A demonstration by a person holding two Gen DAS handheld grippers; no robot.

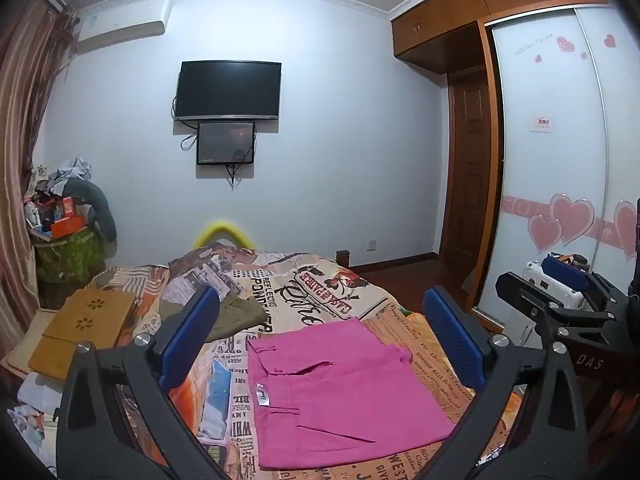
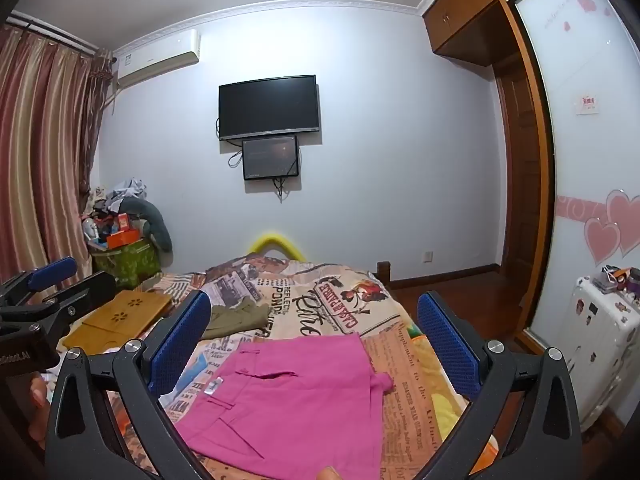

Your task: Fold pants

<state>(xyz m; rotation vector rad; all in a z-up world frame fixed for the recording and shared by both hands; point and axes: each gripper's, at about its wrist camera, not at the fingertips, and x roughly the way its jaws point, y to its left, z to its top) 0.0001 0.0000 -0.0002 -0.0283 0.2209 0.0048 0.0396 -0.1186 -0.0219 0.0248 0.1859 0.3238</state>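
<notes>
Between your wide-open left gripper and right gripper nothing blocks the way down to the pink pants. Beyond them lie olive pants; a yellow board crowds the bed's left side.

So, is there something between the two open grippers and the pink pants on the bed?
Nothing visible. The pink pants lie bare on the bed cover just ahead of the left gripper and right gripper; the olive garment lies farther back.
</notes>
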